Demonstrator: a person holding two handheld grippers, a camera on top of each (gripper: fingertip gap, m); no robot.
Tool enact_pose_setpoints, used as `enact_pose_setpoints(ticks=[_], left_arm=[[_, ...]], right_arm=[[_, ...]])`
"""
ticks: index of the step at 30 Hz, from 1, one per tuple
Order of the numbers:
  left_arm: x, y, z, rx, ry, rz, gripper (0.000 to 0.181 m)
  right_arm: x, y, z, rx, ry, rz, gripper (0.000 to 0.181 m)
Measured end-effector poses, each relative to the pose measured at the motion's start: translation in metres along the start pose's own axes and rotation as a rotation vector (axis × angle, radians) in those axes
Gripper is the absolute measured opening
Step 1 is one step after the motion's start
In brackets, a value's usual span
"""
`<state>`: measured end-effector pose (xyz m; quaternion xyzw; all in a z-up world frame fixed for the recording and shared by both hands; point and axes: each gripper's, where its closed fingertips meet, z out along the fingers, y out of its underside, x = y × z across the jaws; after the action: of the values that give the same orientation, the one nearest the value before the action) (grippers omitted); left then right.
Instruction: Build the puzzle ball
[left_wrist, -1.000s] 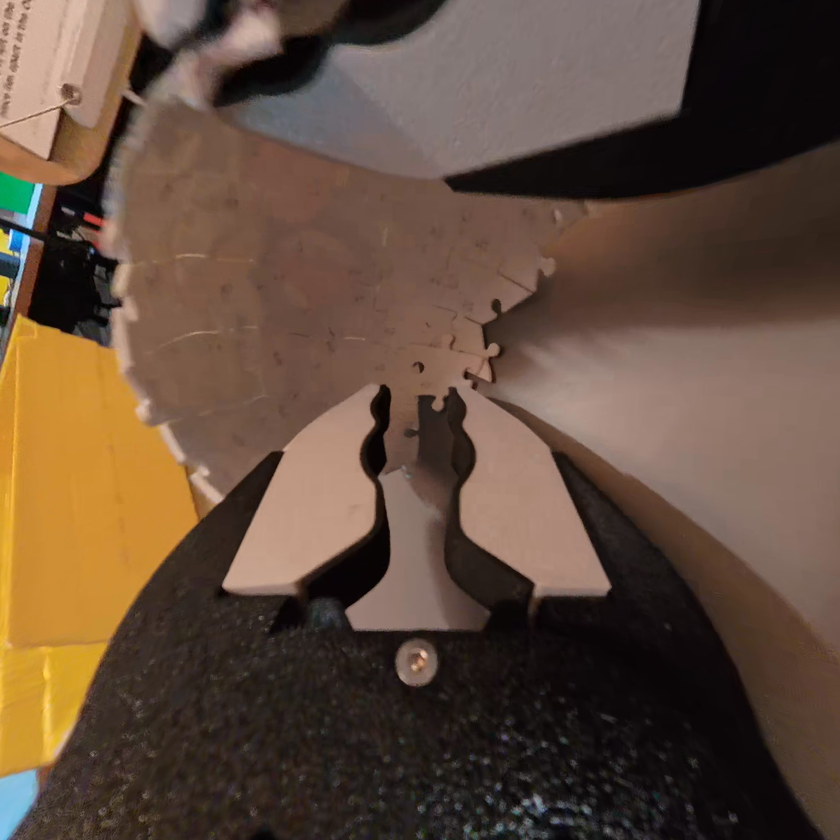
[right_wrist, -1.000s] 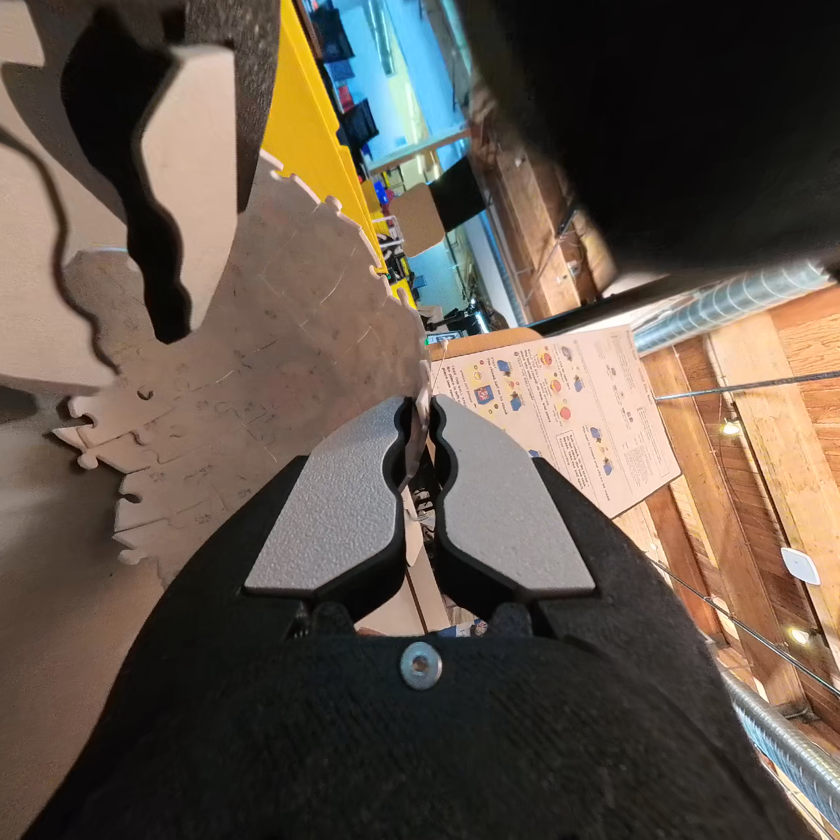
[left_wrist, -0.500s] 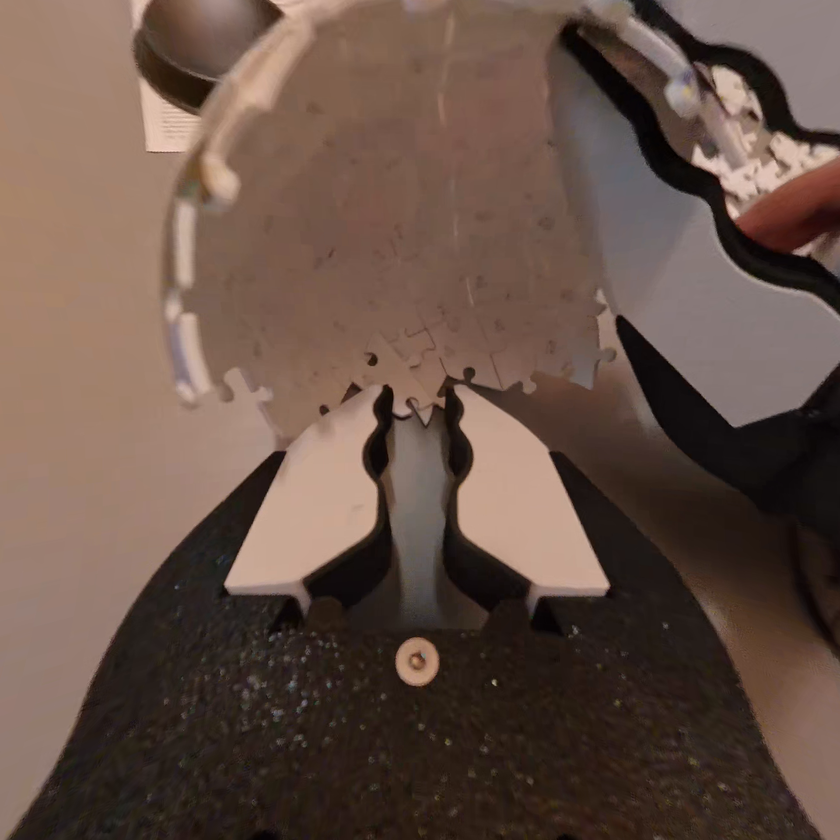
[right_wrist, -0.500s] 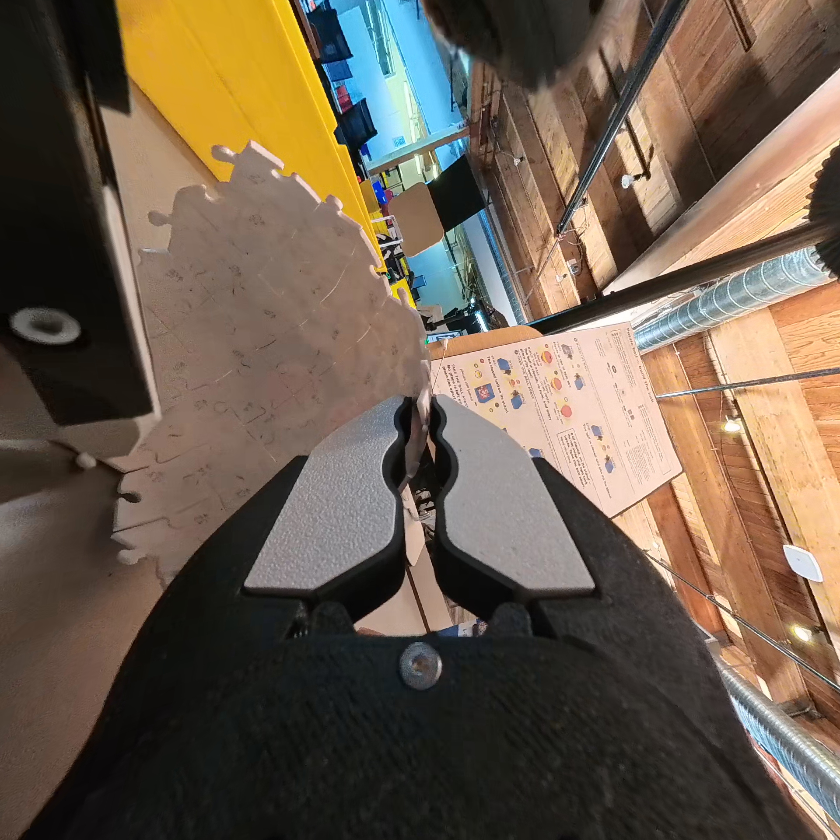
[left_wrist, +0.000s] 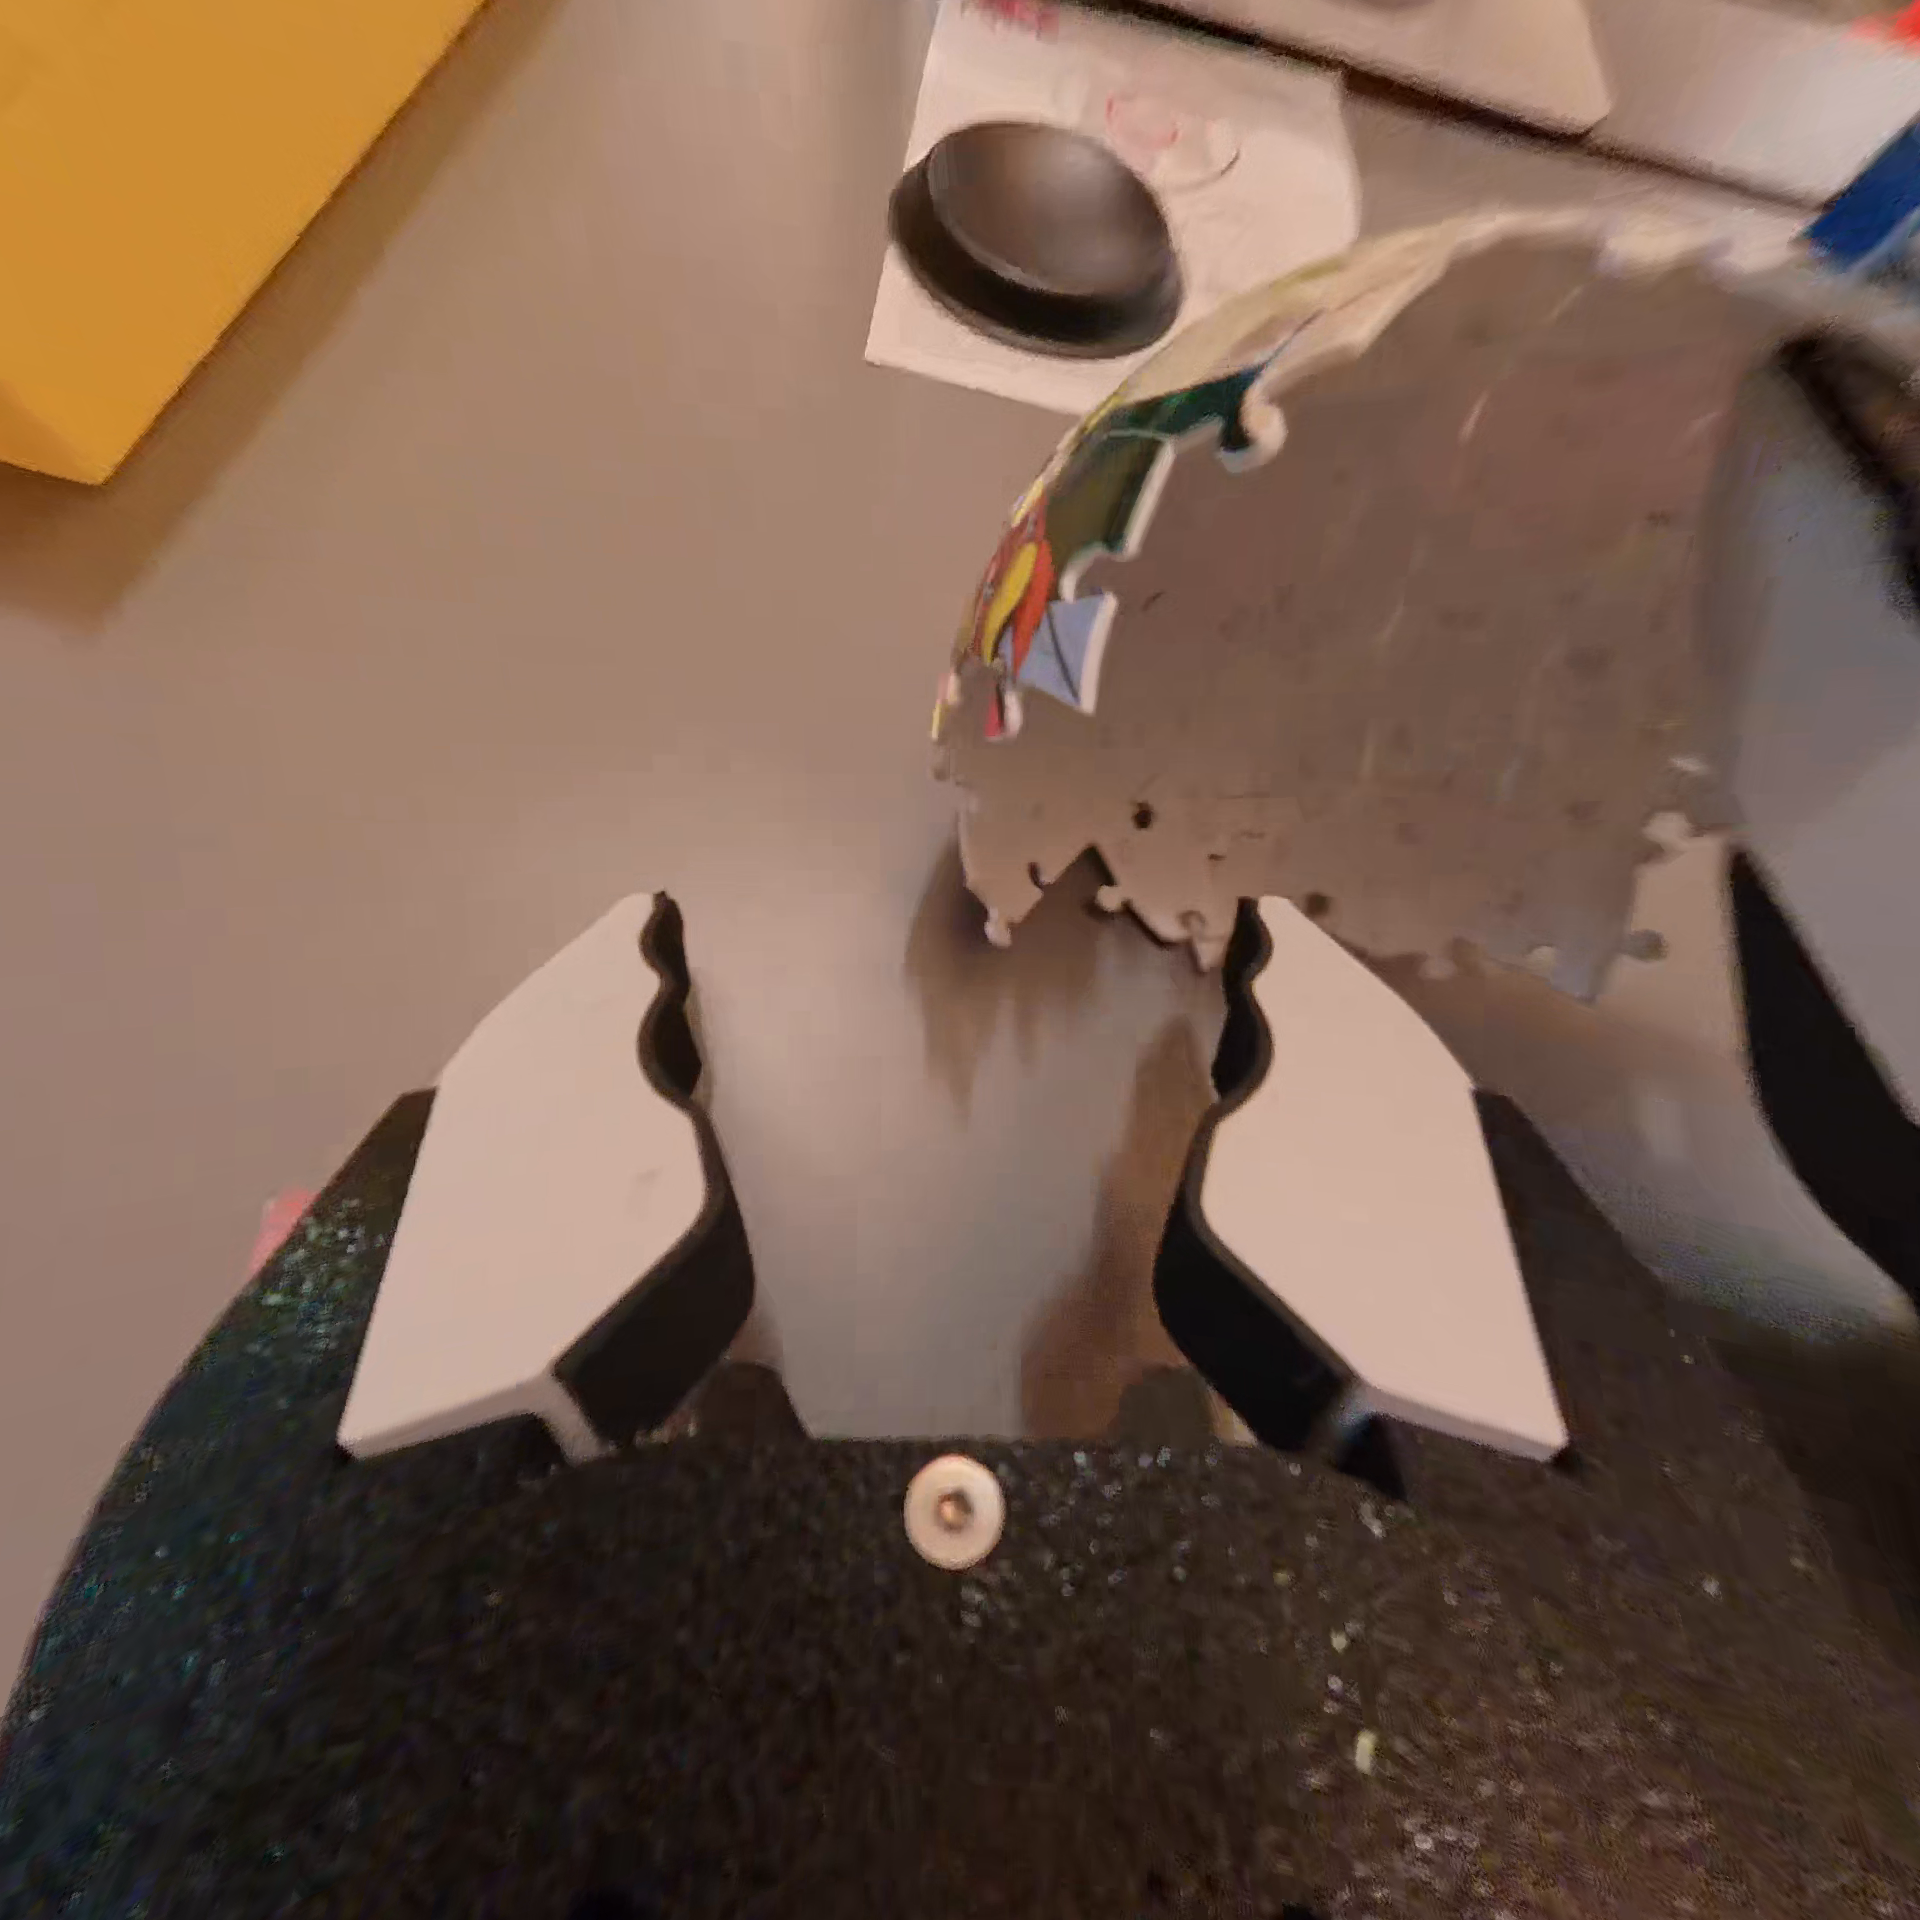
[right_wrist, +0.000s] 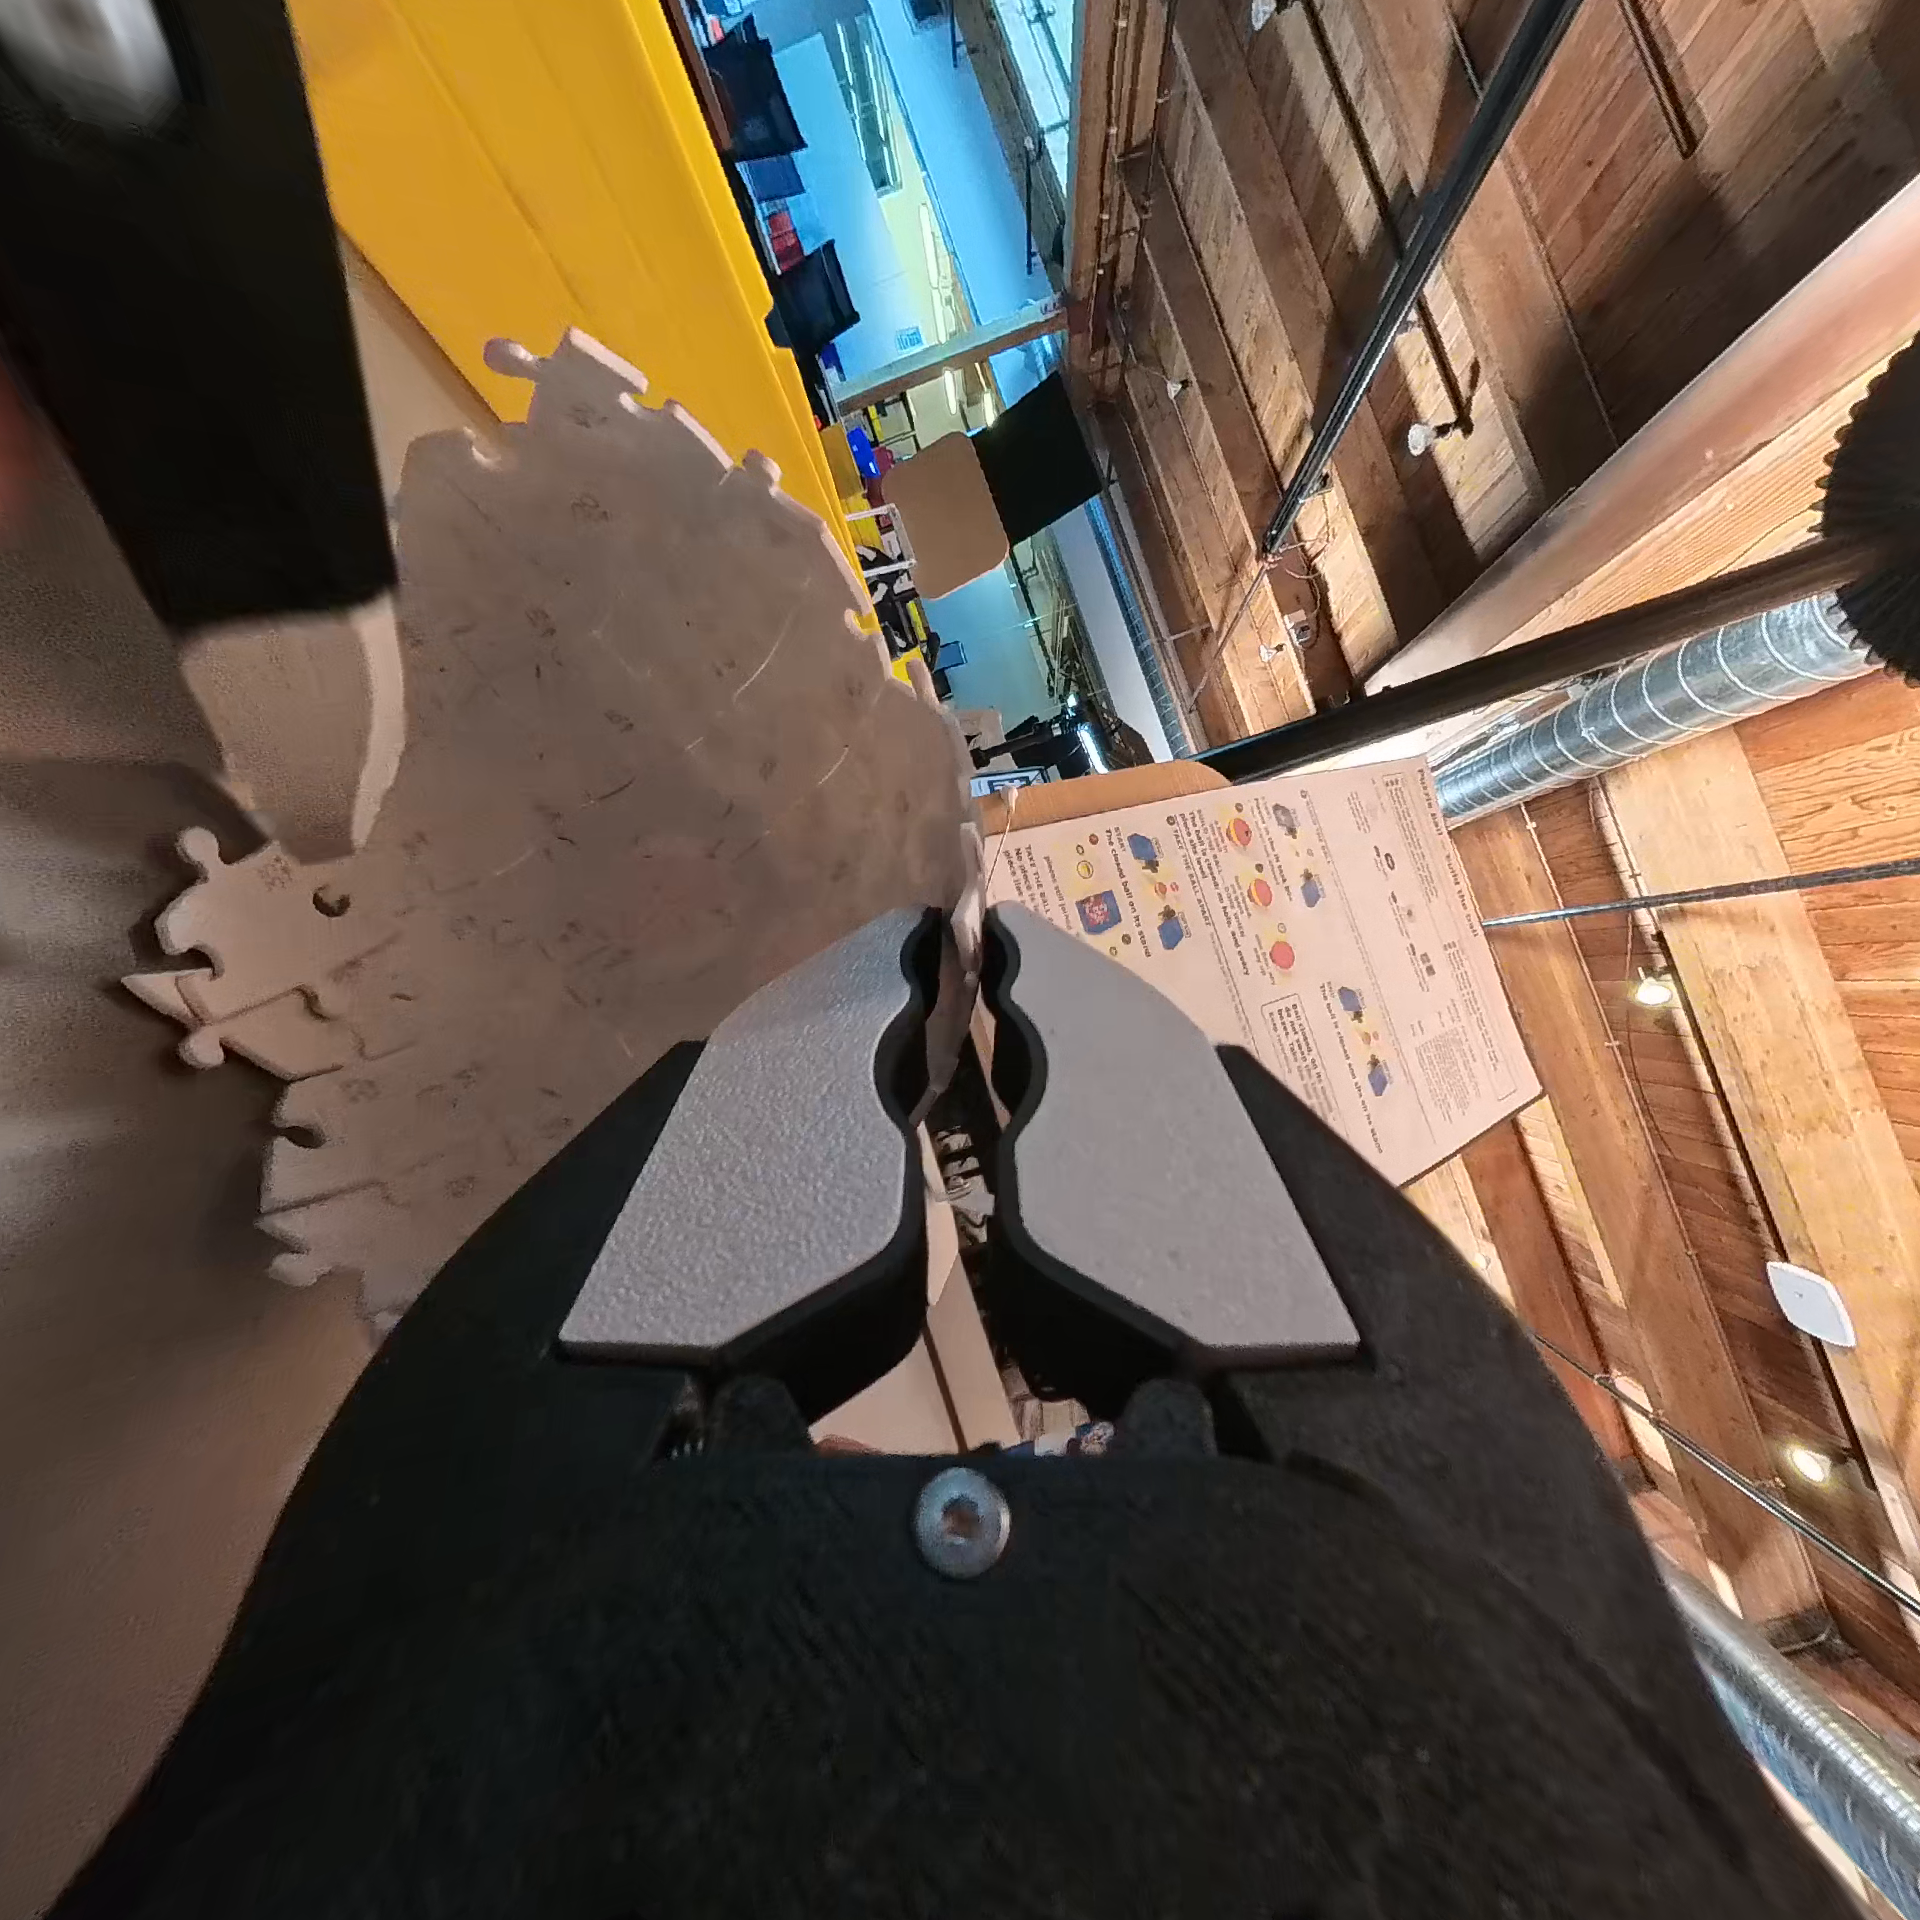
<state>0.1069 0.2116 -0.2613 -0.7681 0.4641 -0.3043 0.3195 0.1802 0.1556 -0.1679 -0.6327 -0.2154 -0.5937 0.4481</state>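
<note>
Grey puzzle shell (right_wrist: 623, 831) rim pinched by right gripper (right_wrist: 961, 935), left gripper (left_wrist: 956, 925) released, bare tabletop (left_wrist: 468, 675) beneath.

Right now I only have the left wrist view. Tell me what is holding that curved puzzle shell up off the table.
Observer: The right gripper is shut on the puzzle shell and pinches its thin rim edge-on between the two fingers.
Operator: Say which way the shell runs from that grip.
Observer: In the right wrist view it spreads out to the left of the fingers, with its grey inner face towards the camera and the jagged open tabs at the far end.
Operator: Report what lies beyond the right gripper.
Observer: An instruction sheet on a brown board stands past the fingertips, to the right of the shell.
</note>
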Motion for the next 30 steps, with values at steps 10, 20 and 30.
enact_pose_setpoints(ticks=[10, 20, 30], left_arm=[[0.007, 0.000, 0.034, -0.093, -0.060, 0.008, 0.098], [-0.001, 0.006, 0.035, -0.145, -0.079, 0.101, 0.094], [-0.004, 0.007, 0.033, -0.162, -0.054, 0.132, 0.094]], right_arm=[[0.000, -0.001, 0.000, 0.003, 0.000, 0.002, 0.006], [0.000, -0.003, 0.000, 0.006, 0.000, 0.000, 0.006], [0.000, -0.003, 0.000, 0.008, 0.000, -0.002, 0.006]])
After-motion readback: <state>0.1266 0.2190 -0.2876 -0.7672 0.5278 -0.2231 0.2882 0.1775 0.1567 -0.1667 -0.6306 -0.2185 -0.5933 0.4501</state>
